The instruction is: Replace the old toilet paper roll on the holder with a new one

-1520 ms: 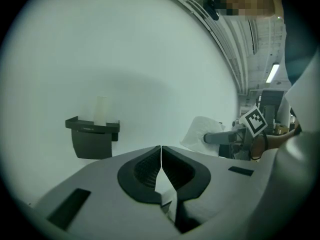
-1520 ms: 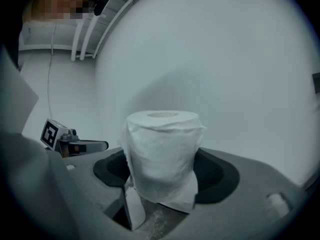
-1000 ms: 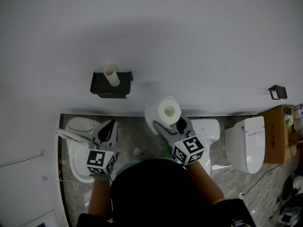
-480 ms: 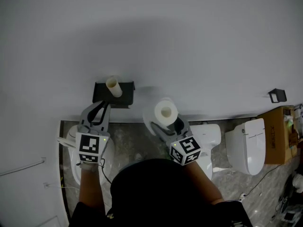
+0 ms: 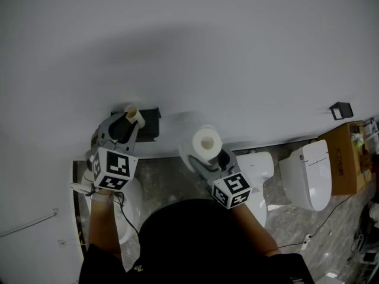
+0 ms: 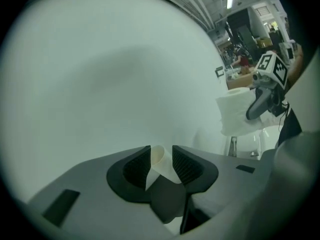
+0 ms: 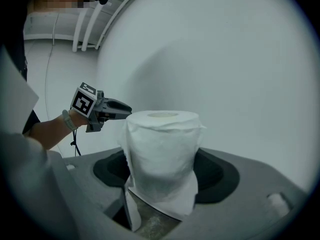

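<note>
While in right gripper, new roll upright

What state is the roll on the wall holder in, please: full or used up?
Used up: only a bare cardboard tube sits on the black holder, with no paper wound round it.

At lower centre the left claw is opening, its dark ribbed pads standing to either side of a cream cardboard tube that tilts between them. A plain white wall fills most of the frame. At the right edge the right claw, with its marker cube, grips a white toilet paper roll.
</note>
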The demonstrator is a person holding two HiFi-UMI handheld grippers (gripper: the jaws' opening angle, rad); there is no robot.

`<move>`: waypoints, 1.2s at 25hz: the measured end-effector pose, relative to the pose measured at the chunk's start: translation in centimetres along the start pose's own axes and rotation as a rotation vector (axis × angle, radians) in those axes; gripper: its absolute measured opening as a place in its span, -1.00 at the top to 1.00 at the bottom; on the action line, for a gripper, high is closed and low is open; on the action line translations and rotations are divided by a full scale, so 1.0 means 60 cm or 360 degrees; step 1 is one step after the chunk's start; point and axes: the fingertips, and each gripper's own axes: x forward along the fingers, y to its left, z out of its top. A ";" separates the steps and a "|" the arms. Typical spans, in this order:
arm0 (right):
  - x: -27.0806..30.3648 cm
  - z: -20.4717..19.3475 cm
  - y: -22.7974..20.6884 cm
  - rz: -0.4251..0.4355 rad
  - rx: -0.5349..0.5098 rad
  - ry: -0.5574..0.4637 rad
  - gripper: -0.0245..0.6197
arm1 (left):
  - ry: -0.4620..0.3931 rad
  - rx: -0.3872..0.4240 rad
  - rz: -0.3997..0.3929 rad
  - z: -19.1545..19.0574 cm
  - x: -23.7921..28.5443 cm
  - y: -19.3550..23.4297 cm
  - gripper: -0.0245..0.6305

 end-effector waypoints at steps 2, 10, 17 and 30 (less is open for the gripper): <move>-0.006 0.002 -0.005 -0.0020 0.0002 -0.0003 -0.20 | 0.0040 0.0093 0.0000 0.001 0.009 -0.001 0.47; -0.023 -0.001 -0.013 -0.0077 -0.0001 0.0000 -0.20 | 0.0223 0.0385 -0.0072 -0.014 0.041 -0.008 0.46; -0.040 -0.007 -0.016 -0.0100 0.0001 0.0007 -0.20 | 0.0302 0.0461 -0.0141 -0.026 0.048 -0.026 0.51; -0.051 -0.012 -0.007 -0.0073 0.0004 0.0007 -0.20 | 0.0173 0.0188 -0.0042 -0.027 0.014 -0.017 0.79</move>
